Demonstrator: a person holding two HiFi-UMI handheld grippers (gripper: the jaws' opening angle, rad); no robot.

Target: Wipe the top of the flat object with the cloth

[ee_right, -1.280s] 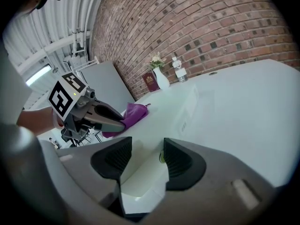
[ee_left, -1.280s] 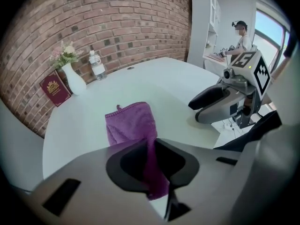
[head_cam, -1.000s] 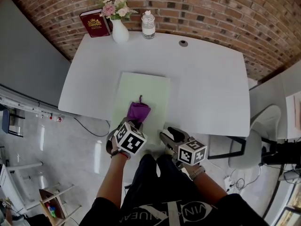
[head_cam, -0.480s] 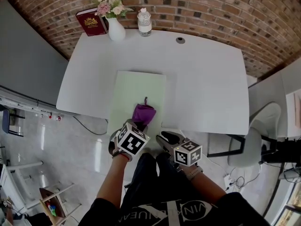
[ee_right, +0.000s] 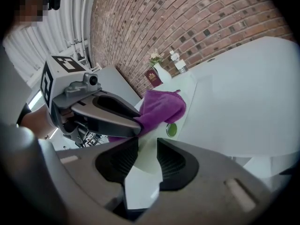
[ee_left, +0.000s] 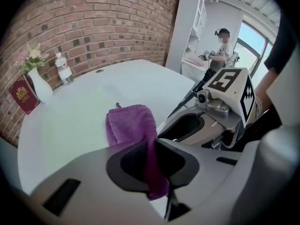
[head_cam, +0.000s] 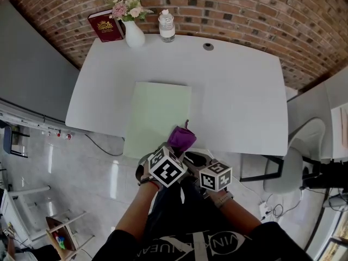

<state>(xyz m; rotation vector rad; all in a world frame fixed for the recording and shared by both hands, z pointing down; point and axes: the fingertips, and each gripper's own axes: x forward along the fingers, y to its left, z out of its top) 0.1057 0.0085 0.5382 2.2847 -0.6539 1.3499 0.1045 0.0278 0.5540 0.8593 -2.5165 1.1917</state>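
White table bears a pale green flat rectangular mat, long axis running away from the person; left claw pinches the purple terry cloth at its near right corner, bare mat ahead-left; right claw beside, jaws just been closing, parted on nothing.

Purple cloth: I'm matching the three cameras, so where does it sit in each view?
Head view: purple cloth low centre, at the green mat's near right corner.
Left gripper view: centre, pinched between the jaws.
Right gripper view: centre, just above the jaws.
Shared landmark: the white flower vase, seen in all three.
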